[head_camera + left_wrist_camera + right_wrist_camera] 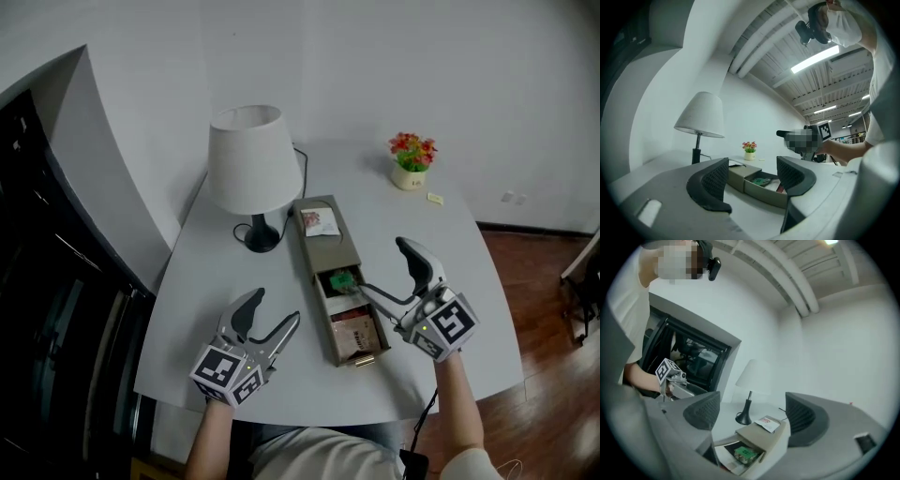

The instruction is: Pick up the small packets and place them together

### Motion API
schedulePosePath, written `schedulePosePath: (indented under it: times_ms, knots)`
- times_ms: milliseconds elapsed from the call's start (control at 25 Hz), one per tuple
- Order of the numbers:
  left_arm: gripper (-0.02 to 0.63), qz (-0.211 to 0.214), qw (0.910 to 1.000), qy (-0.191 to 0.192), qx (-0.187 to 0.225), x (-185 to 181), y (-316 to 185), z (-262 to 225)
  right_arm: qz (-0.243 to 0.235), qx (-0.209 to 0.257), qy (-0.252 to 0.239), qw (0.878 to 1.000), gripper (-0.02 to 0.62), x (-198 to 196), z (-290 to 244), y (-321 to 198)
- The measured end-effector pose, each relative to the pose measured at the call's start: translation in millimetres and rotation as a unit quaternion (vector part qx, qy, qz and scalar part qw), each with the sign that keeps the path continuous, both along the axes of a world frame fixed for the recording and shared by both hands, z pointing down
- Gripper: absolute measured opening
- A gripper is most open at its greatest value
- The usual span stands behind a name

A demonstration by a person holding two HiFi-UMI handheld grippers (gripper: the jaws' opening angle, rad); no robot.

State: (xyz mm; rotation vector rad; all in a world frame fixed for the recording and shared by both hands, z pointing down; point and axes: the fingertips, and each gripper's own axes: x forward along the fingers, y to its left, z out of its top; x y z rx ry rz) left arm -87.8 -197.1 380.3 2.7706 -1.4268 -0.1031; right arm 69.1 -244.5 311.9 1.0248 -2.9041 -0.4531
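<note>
1. Head view: a long box lies on the white table beside a lamp. A white packet rests on the box's closed lid. A green packet and a brown packet lie in its open tray. The right gripper hangs at the tray's right edge near the green packet, jaws wide apart. The left gripper sits left of the box, also spread and empty.
2. Left gripper view: only bare table shows between the open jaws, with the box beyond them. This gripper looks parked aside, probably to leave the other one room.
3. Right gripper view: the jaws are spread and press on nothing. The green packet lies in the tray below them, and the white packet is farther off on the lid. That wide opening suits reaching for a packet. The white one, apart from the other two, seems the one left to gather.
</note>
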Motion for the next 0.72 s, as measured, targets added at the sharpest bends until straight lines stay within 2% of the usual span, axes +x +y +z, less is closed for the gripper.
schedulePosePath:
  times_ms: [200,360,480,560,720]
  knots:
    - [0.309,-0.011,0.9998,-0.018,0.006,8.1,3.9,0.4,0.068,-0.042,-0.069,0.994,0.431,33.3,27.3,29.4]
    - [0.308,-0.018,0.9998,-0.008,0.003,10.4,10.3,1.5,0.098,-0.064,-0.087,0.989,0.431,41.9,46.8,48.1]
    - [0.310,-0.017,0.9998,0.013,-0.001,12.6,14.6,2.9,0.098,-0.073,-0.082,0.989,0.431,38.0,57.4,56.8]
    - [0.308,-0.012,0.9997,0.021,0.000,15.1,17.0,3.1,0.080,-0.079,-0.066,0.991,0.431,31.1,64.1,60.3]
    - [0.308,-0.009,0.9999,0.008,0.002,18.5,19.9,5.5,0.046,-0.084,-0.038,0.995,0.431,21.8,70.7,65.7]
